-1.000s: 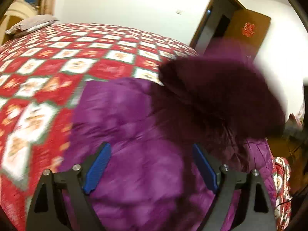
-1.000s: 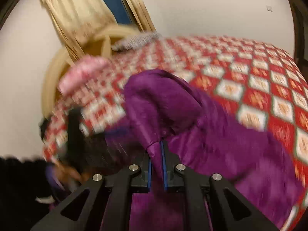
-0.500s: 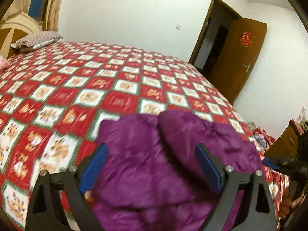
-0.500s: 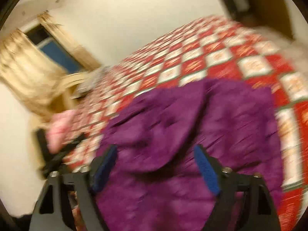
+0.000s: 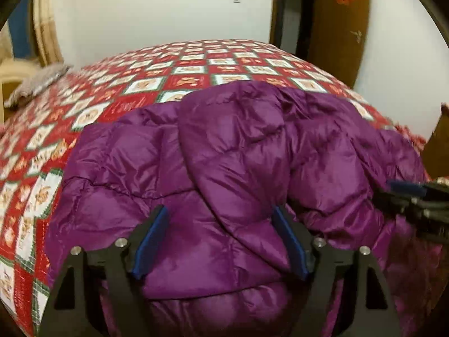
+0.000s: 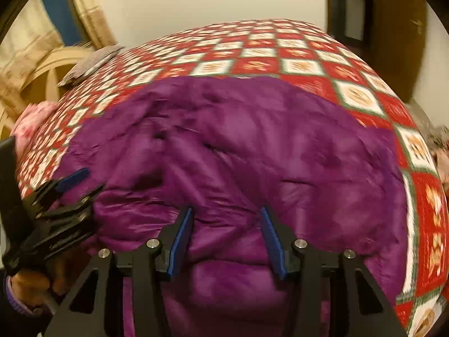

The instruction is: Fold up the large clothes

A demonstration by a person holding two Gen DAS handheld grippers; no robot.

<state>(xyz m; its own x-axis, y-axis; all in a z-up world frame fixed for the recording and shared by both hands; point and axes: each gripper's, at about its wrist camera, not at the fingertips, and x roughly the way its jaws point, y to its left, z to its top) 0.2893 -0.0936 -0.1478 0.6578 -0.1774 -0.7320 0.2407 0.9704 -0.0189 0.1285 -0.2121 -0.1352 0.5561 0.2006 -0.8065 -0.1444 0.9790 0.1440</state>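
Puffy quilted purple jacket (image 5: 238,151) rumples on checked bedspread (image 5: 179,78); both grippers' unclenched jaws closing, grasping nothing

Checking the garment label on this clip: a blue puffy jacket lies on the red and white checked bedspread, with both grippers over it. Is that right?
Not quite. The puffy jacket is purple, not blue, as the left wrist view shows; only the gripper pads are blue. It does lie on the red and white checked bedspread, with the left gripper and right gripper over it.

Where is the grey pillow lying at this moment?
The grey pillow lies at the far left of the bed, near the headboard, well apart from the purple jacket in both views.
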